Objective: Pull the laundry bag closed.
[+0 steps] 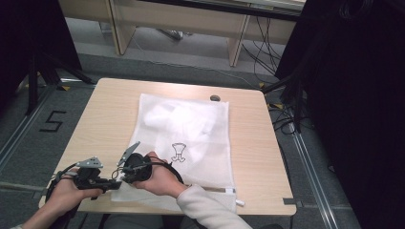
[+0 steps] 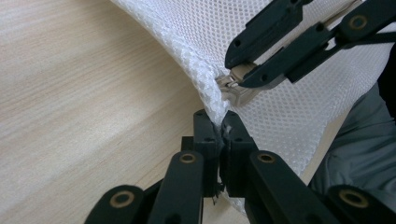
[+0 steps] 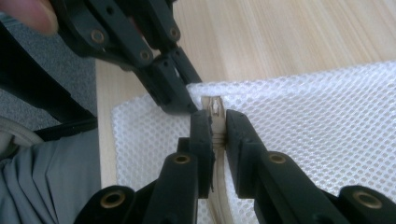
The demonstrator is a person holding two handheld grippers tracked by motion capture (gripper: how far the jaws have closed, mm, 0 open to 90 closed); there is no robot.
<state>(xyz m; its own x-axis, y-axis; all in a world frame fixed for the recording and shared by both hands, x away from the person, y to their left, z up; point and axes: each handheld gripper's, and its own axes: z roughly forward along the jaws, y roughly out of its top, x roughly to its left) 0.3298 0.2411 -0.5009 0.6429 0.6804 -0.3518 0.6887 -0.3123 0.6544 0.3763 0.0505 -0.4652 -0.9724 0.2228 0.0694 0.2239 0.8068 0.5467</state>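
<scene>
At the near left corner of the pale wooden table, a white mesh laundry bag lies flat, printed with a small black outline figure near its middle. The person's two hands meet at the bag's near left corner. The left gripper, black and two-jawed, is clamped on the mesh edge itself: in the left gripper view the netting is pinched tight where the jaws come together, bunching up slightly. No earlier picture sits beside this one, so I only report the grasp as it stands.

The right gripper, just beside it, is clenched on the beige zipper slider at the bag's corner; in the right gripper view the slider and its tape sit squeezed between the two black jaws. The left gripper view shows the same slider caught in the other tool's tips, a little above the pinched mesh. The two grippers nearly touch. A cream sleeve covers the right forearm. A small dark round object rests on the table by the bag's far edge.
</scene>
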